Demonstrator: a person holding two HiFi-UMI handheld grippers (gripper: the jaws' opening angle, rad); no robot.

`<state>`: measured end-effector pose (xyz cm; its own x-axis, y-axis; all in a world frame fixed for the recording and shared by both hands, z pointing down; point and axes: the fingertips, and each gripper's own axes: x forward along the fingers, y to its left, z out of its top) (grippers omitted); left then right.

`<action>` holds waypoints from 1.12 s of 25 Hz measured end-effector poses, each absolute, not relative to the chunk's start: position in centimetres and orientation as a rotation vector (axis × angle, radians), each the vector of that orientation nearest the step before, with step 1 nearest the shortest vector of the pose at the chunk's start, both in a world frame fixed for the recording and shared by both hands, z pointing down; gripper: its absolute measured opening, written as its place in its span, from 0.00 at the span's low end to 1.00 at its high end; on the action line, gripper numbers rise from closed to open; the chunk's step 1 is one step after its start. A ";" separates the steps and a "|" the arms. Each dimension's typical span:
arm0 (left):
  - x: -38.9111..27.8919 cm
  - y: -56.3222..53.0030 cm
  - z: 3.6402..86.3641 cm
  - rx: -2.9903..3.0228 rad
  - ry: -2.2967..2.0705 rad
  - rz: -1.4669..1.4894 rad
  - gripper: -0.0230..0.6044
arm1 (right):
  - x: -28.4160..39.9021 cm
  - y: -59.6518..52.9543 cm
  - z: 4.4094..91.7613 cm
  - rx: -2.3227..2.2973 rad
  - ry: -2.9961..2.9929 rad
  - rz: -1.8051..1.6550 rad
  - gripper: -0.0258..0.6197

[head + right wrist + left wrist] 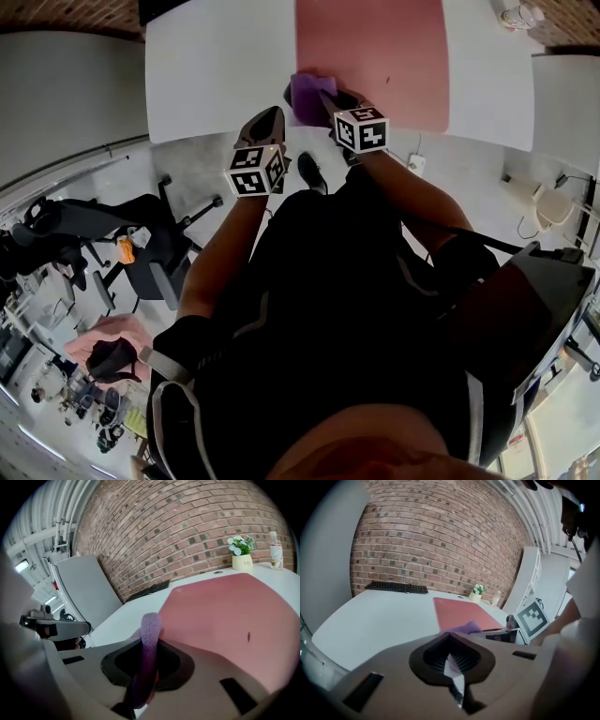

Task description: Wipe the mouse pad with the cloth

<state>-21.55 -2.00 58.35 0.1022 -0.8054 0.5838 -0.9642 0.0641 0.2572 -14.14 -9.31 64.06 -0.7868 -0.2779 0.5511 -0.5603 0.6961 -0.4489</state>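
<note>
Right tongs [149,644] pinching purple cloth [151,623], pink mouse pad [220,606], pot [243,562] lettering illegible

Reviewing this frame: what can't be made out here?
- Whether the cloth touches the mouse pad: in the head view the right hand-held gripper covers the contact, and in the right gripper view the gripper's own body hides it.
- Mouse pad's far edge: head view, cut off at the top.
- Bottle label: right gripper view, too small.
</note>
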 end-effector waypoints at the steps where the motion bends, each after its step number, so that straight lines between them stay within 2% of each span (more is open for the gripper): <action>1: -21.1 -2.3 58.3 1.787 -1.724 0.343 0.04 | -13.7 -9.5 64.1 0.662 -2.456 0.863 0.13; 6: -18.7 -3.4 58.1 1.891 -1.671 0.434 0.04 | -11.5 -10.6 64.3 0.717 -2.435 0.886 0.13; 18: -13.6 -5.7 57.4 1.979 -1.585 0.448 0.04 | -5.2 -12.2 63.7 0.835 -2.400 0.897 0.13; 28: -12.3 -6.8 58.7 2.029 -1.526 0.510 0.04 | -2.1 -13.1 64.6 0.895 -2.358 0.894 0.13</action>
